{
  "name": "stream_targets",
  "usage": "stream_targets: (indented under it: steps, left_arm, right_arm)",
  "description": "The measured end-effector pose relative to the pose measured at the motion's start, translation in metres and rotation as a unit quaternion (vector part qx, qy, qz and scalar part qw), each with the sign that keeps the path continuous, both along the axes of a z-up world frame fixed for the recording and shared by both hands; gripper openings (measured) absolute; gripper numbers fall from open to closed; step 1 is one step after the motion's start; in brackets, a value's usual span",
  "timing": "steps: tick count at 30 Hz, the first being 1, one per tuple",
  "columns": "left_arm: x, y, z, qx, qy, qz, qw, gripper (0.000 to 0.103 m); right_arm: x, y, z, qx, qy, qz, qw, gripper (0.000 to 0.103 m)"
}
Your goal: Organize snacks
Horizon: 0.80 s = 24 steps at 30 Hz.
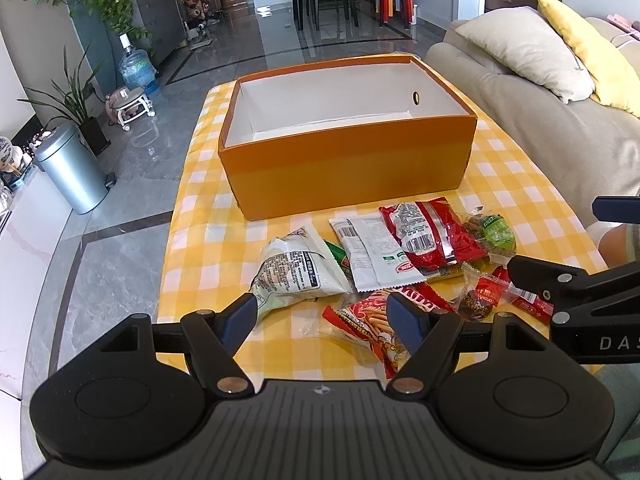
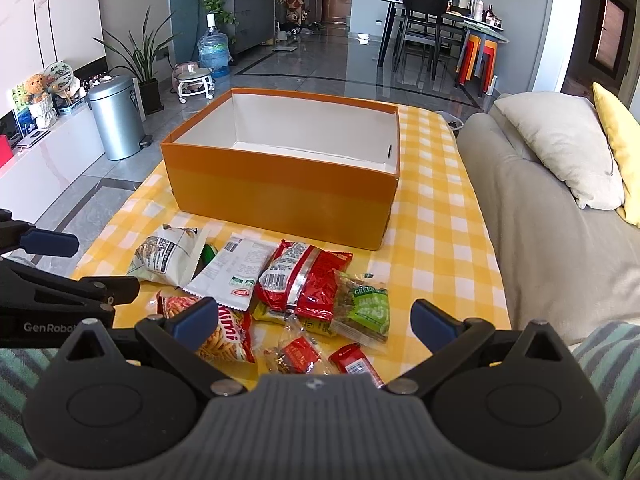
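Meanwhile both hand-held grippers, left (image 1: 320,316) and right (image 2: 314,320), gape over one orange box (image 1: 348,172).

An open orange box (image 1: 348,168) with white walls sat empty mid-counter. Snack packets (image 1: 400,256), white, red and green, lay heaped between it and the counter's near edge.

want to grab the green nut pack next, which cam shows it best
The right wrist view: the green nut pack lies whole and near centre, label readable, between the open fingers of the right gripper. In the left wrist view the pack sits far off to the right, smaller and partly hidden behind the red bag.
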State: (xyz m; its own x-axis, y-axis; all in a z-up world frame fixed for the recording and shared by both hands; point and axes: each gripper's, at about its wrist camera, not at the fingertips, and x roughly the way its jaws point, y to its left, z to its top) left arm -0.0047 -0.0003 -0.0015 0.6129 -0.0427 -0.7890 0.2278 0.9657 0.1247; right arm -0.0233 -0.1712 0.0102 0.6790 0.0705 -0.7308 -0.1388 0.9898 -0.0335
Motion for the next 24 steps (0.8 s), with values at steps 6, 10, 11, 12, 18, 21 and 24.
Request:
stream_targets:
  steps: [6, 10, 11, 12, 18, 21, 24]
  left_arm:
    - [-0.0001, -0.0005, 0.0003, 0.0, 0.0, 0.0, 1.0, 0.087]
    - [-0.0001, -0.0003, 0.0001, 0.0, 0.0, 0.0, 1.0, 0.087]
    - [-0.0002, -0.0003, 0.0002, 0.0, 0.0, 0.0, 1.0, 0.087]
    - [-0.0001, -0.0002, 0.0001, 0.0, 0.0, 0.0, 1.0, 0.087]
    - [-0.0035, -0.0019, 0.0014, 0.001, -0.003, -0.002, 1.0, 0.087]
    - [-0.004, -0.0024, 0.0015, 0.001, -0.003, -0.002, 1.0, 0.087]
    - [-0.0038, -0.0025, 0.0015, 0.001, -0.003, -0.003, 1.0, 0.087]
  right_arm:
    - [0.0002, 0.0, -0.0002, 0.0, 0.001, -0.001, 1.0, 0.099]
    - [-0.0006, -0.0002, -0.0003, 0.002, 0.005, -0.002, 1.0, 0.099]
    - [-0.001, -0.0003, -0.0006, 0.002, 0.006, -0.003, 1.0, 0.099]
    - [-0.0013, -0.0007, -0.0007, 0.003, 0.007, -0.003, 1.0, 0.099]
    - [-0.0027, -0.0022, -0.0013, 0.002, 0.013, -0.007, 1.0, 0.099]
    - [-0.0026, -0.0034, -0.0021, 0.001, 0.015, -0.008, 1.0, 0.099]
    - [-0.0031, -0.0043, -0.0023, 0.001, 0.017, -0.009, 1.0, 0.099]
